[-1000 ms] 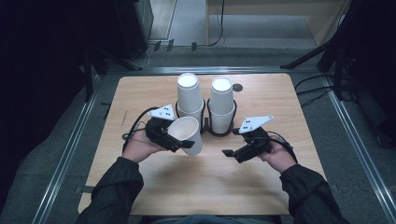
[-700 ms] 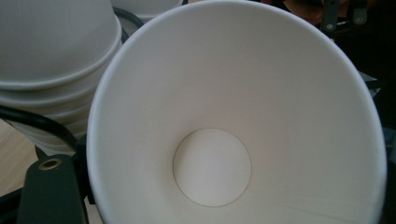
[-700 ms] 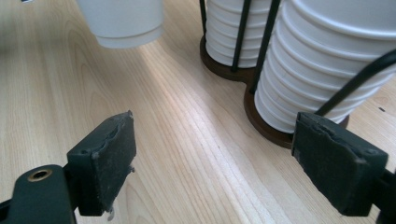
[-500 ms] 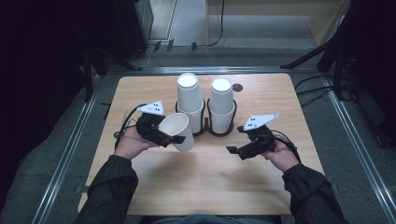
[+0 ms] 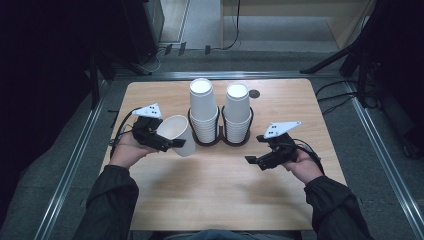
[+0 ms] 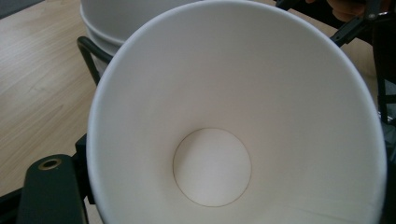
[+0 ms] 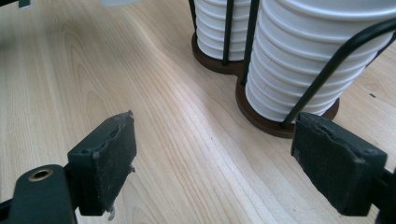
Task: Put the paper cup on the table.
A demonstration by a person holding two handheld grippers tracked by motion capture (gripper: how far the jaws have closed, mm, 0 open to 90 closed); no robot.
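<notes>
Left gripper [image 5: 170, 142] sits at left-centre of the high view, pinching a single white paper cup [image 5: 176, 134] by its wall; cup lies tilted, mouth toward the lower left of the frame, held just off the wooden table [image 5: 215, 190]. In the left gripper view the cup [image 6: 233, 126] takes up nearly the whole frame, mouth open to the camera, round bottom visible at lower centre. The cup is just beside the left stack of cups [image 5: 203, 112], which stands in a black wire holder [image 5: 220, 141] at upper centre of the table; right stack [image 5: 237, 112] is next to it in the same holder. Right gripper [image 5: 252, 161] is at right-centre of the high view, jaws spread wide with nothing between them, hovering low over bare table; in the right gripper view the holder base [image 7: 261, 119] is at upper right.
</notes>
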